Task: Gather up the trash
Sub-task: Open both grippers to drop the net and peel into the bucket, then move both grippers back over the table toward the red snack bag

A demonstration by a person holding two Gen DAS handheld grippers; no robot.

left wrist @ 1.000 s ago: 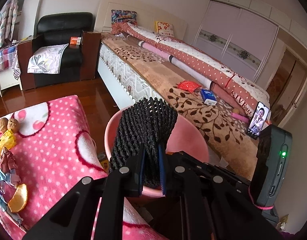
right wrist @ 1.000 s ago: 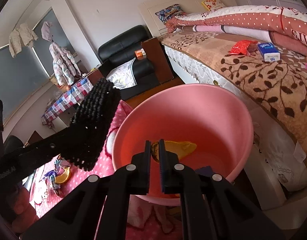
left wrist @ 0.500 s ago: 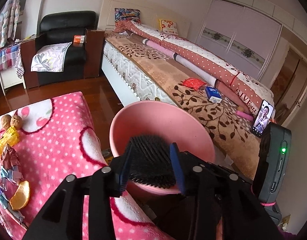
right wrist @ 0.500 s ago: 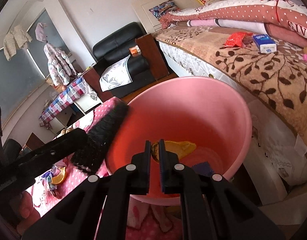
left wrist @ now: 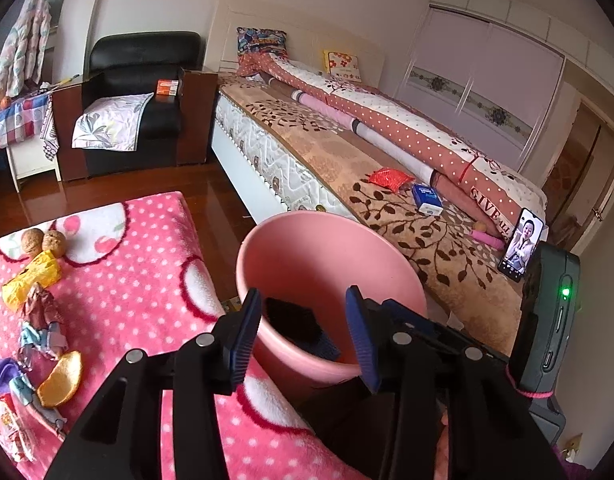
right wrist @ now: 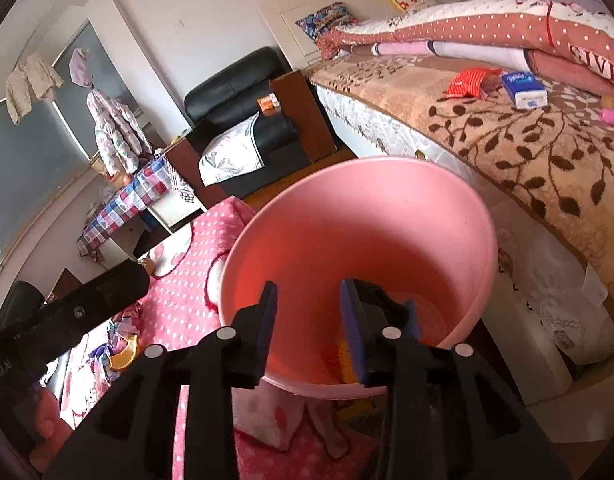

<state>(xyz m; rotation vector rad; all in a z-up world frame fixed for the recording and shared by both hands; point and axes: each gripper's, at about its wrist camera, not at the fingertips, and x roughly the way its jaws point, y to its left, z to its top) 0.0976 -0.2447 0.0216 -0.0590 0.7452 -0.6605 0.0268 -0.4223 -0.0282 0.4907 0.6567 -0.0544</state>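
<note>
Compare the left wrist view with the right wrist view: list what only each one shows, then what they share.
Only the left wrist view shows the phone propped on the bed, the two walnuts and the yellow wrapper on the pink blanket.

Only the right wrist view shows the padded jacket hanging by the window, and the left gripper's arm from the side.

Both show the pink bucket with the black mesh piece inside, the orange peel, the red packet and blue box, and open, empty jaws.
</note>
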